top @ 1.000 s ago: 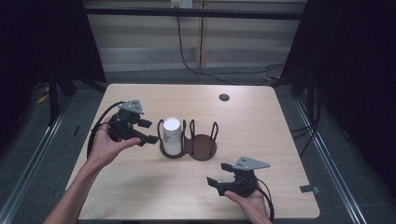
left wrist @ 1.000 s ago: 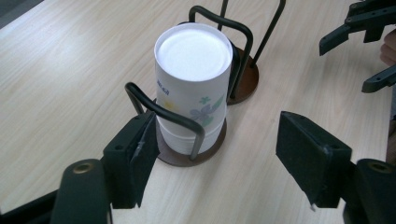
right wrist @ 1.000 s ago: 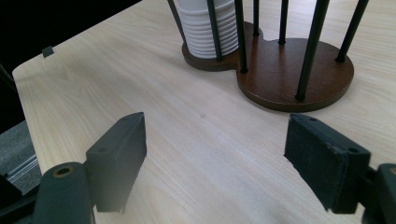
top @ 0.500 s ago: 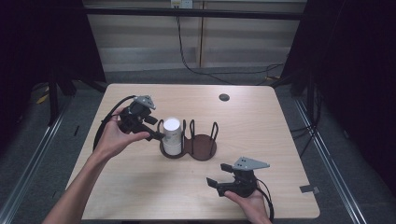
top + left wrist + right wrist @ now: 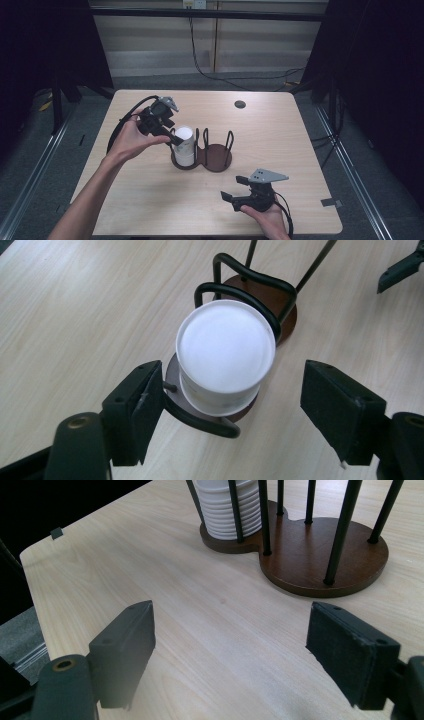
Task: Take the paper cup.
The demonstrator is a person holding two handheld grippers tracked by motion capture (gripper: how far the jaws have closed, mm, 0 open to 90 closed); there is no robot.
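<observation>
A stack of white paper cups stands upside down in the left well of a brown two-well wire holder; the right well is empty. My left gripper hovers over the stack, pointing down. In the left gripper view the cups sit between its pads without touching them. Its jaws have just been opening. My right gripper rests near the table's front edge, aimed at the holder and cups. Its jaws have also just been opening, with nothing between them.
A small dark round grommet sits in the tabletop at the back right. The light wooden table has bare surface all round the holder. Black cables trail from both grippers. Dark floor and rails flank the table.
My left hand has carried its gripper right and a little up, from beside the cup stack to over its top, and the jaws stand wider. The right hand has kept still.
</observation>
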